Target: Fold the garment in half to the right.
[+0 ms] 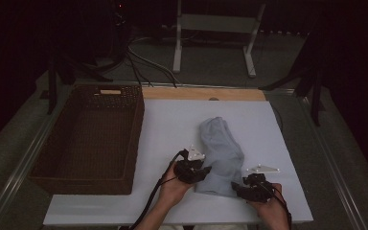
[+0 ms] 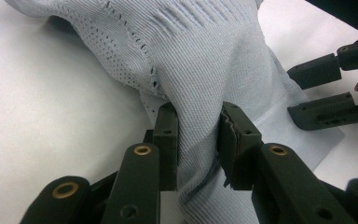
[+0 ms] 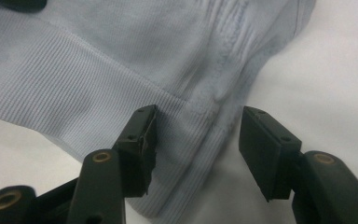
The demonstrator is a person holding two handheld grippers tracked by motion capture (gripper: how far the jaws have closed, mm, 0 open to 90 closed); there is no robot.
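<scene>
A recording lab or studio is indicated. A table covered with a white sheet is set in a dark room hung with black curtains. Cables are run across the grey floor, and stand legs are seen behind.

Left claw clamped, right claw agape

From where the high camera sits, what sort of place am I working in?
Probably a lab or recording setup, not a home: a white table top ringed by dark curtains, cables trailing over a grey floor, and a metal stand behind. A wicker basket and a pale blue sock look like staged props.
</scene>
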